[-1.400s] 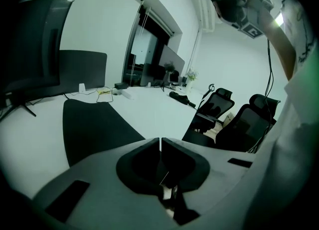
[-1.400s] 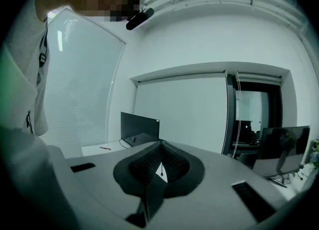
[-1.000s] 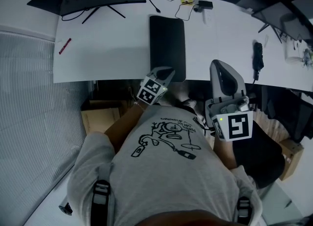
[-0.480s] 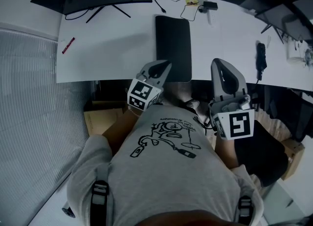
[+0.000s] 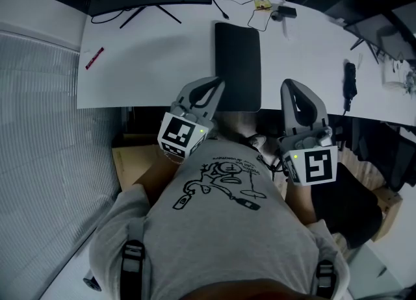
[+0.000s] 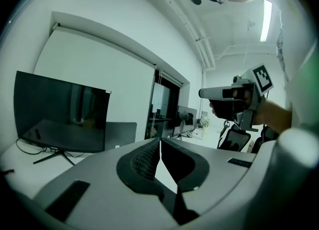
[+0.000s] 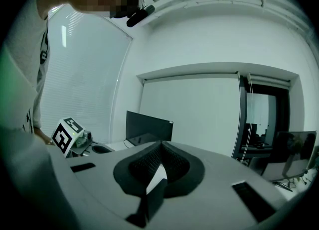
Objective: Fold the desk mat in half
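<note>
Desk mat (image 5: 237, 65) lies narrow on the white desk (image 5: 156, 65), seemingly folded already; left gripper (image 5: 214, 86) and right gripper (image 5: 294, 89) hover closed, empty.

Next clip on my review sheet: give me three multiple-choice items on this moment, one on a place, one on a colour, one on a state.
1. Where on the desk does the red pen lie?
A. far to the left of the desk mat
B. on top of the desk mat
C. to the right of the desk mat

2. What colour is the desk mat?
A. white
B. black
C. red

3. How do the left gripper's jaws stand?
A. wide apart
B. clamped on the mat's edge
C. together, with nothing between them

Key:
1 A: the head view shows the pen near the desk's left edge, well apart from the mat.
2 B: the mat is a dark rectangle on the white desk.
3 C: the left gripper view shows the jaw tips meeting in the air, off the desk.
</note>
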Demonstrator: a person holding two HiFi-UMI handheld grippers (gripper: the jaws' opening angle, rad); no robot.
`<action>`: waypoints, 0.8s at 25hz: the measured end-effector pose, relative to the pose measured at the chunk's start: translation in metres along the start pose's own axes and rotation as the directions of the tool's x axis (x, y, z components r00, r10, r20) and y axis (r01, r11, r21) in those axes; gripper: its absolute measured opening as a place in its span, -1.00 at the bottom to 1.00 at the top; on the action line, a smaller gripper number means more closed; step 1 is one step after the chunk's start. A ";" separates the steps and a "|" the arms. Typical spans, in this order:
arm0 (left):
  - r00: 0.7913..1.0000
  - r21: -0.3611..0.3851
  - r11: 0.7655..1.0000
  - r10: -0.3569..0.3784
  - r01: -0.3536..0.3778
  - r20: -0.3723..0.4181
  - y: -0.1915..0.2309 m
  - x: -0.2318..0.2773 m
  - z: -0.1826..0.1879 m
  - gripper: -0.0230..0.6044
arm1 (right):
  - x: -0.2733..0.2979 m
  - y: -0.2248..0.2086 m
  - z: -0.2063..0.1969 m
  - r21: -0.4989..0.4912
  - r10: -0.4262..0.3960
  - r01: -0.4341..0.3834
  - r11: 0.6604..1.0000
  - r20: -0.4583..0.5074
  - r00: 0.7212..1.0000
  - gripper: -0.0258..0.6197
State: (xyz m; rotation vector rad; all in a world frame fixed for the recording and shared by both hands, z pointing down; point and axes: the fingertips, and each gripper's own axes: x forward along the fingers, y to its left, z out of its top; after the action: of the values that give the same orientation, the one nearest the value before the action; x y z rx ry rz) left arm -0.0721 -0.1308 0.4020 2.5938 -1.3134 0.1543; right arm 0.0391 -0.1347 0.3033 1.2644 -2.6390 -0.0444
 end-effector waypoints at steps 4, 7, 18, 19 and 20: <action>0.998 -0.001 1.000 0.029 -0.029 0.053 0.010 -0.015 0.021 -0.84 | 0.007 0.007 0.001 -0.002 0.004 -0.004 1.000 -0.005 1.000 -0.90; 0.995 -0.010 0.999 0.052 -0.051 0.082 0.019 -0.027 0.033 -0.84 | 0.014 0.015 0.000 -0.002 0.006 -0.006 1.000 -0.008 1.000 -0.90; 0.982 0.010 0.993 0.116 -0.119 0.147 0.042 -0.062 0.072 -0.84 | 0.028 0.031 -0.001 0.008 0.013 -0.013 1.000 -0.016 1.000 -0.90; 0.982 0.012 0.992 0.120 -0.123 0.147 0.044 -0.064 0.074 -0.84 | 0.028 0.031 -0.001 0.009 0.014 -0.013 1.000 -0.016 1.000 -0.90; 0.981 0.013 0.992 0.123 -0.127 0.151 0.046 -0.064 0.076 -0.84 | 0.028 0.032 -0.001 0.009 0.014 -0.014 1.000 -0.016 1.000 -0.90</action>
State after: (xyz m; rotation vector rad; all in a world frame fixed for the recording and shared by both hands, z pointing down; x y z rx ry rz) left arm -0.1477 -0.1257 0.3228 2.5854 -1.5354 -0.0048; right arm -0.0024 -0.1366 0.3128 1.2436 -2.6376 -0.0206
